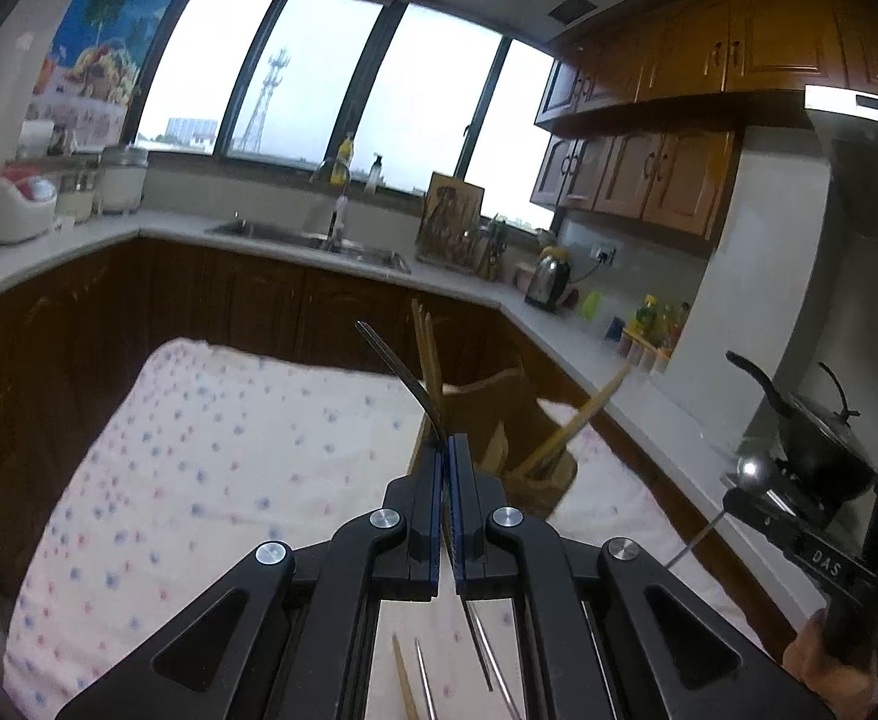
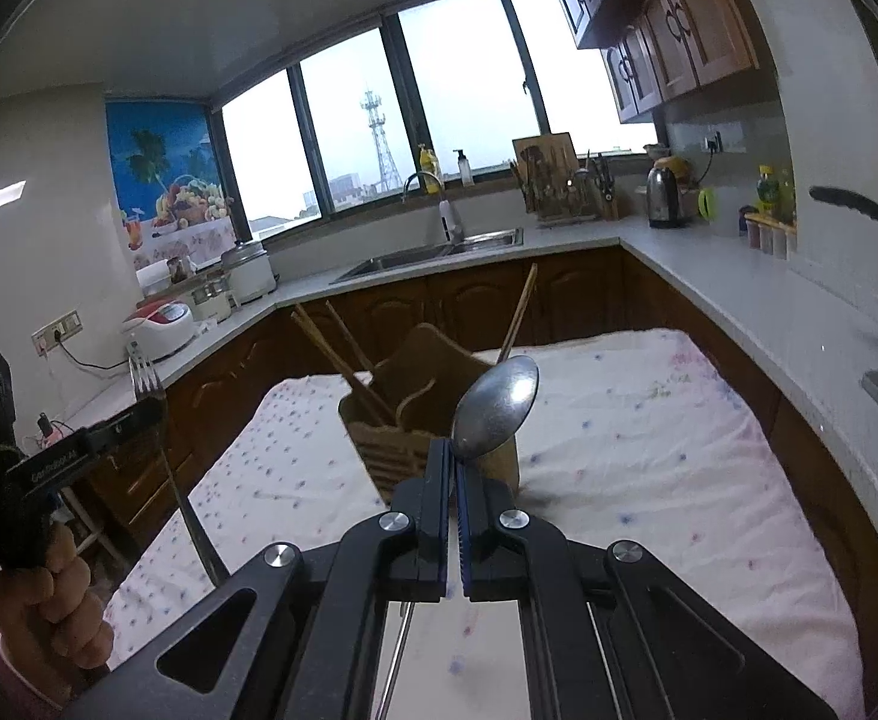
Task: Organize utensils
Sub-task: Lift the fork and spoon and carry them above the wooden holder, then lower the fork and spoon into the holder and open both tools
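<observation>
Gripping a fork point(image 1: 405, 381), the left gripper point(image 1: 448, 450) has its jaws pressed together on the neck of the utensil, tines up and forward, handle trailing below between the arms of the tool. Grip area is thin metal; it could pivot or slide through the pads if tilted on the way in.

Right gripper point(image 2: 455, 462) is clamped on a spoon point(image 2: 497, 405) just below the bowl, bowl up, stem running down under the tool. Same pivot risk, and the bowl makes it top-heavy.

Below the left gripper, on the dotted cloth point(image 1: 210, 450): a wooden chopstick point(image 1: 405, 684) and what look like two loose metal pieces, too cut off to name. Still to be sorted, by my reading.

Just ahead of both grippers stands the wooden utensil holder point(image 2: 432, 414), on the cloth, light-looking, with chopsticks point(image 2: 333, 339) leaning out to one side and one chopstick point(image 2: 520, 312) to the other.

Hazards, judged:
- Both tools converge on one small holder; they could knock each other.
- Leaning chopsticks may catch the fork or spoon coming down.
- A push on the rim could tip the holder or drag the cloth.
- Which compartment each belongs in cannot be told.

Beyond: counter, sink point(image 2: 439, 255), windows.
</observation>
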Available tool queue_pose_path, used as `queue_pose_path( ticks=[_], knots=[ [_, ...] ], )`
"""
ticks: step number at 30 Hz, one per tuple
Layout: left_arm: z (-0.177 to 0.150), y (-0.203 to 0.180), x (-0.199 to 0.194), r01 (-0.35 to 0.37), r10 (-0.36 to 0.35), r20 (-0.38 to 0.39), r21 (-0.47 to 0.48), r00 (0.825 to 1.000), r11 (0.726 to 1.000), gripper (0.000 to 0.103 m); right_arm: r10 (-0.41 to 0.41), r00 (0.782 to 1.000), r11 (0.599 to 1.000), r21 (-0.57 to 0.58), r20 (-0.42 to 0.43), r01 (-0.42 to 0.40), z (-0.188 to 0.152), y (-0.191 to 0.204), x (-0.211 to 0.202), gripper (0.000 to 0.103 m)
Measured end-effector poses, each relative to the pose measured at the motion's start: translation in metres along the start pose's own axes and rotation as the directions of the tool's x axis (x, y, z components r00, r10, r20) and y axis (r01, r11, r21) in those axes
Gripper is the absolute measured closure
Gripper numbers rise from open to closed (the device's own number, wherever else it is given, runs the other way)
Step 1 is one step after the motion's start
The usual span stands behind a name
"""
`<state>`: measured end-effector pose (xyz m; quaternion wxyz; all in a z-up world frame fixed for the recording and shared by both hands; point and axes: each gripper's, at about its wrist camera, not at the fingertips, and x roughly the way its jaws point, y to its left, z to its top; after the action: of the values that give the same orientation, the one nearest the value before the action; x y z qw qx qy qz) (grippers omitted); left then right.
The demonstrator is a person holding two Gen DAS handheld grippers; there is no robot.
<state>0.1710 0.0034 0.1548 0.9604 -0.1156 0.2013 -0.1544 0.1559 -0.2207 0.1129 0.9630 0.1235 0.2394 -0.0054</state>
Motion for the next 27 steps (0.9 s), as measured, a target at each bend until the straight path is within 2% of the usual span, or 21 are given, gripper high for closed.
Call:
queue_pose_path(
  ticks=[6,16,20,27],
  knots=[
    [0.017,-0.002,0.031,-0.006,0.004,0.076,0.023,0.997,1.0,0.102,-0.007,0.999,1.0,-0.022,0.044,0.008,0.026,-0.003,0.017,0.101],
    [0.036,-0.014,0.119,-0.029,0.019,0.172,0.056,0.985,0.998,0.102,-0.026,0.989,0.997,-0.069,0.146,0.036,0.067,-0.004,0.051,0.101],
    [0.027,-0.023,0.156,-0.075,0.055,0.206,0.088,0.977,0.993,0.102,-0.033,0.988,0.995,-0.091,0.15,0.047,0.069,-0.001,0.071,0.101],
    [-0.011,-0.04,0.198,-0.105,0.072,0.213,0.146,0.974,0.984,0.102,-0.052,0.991,0.993,-0.102,0.122,0.065,0.054,-0.001,0.099,0.101]
  ],
)
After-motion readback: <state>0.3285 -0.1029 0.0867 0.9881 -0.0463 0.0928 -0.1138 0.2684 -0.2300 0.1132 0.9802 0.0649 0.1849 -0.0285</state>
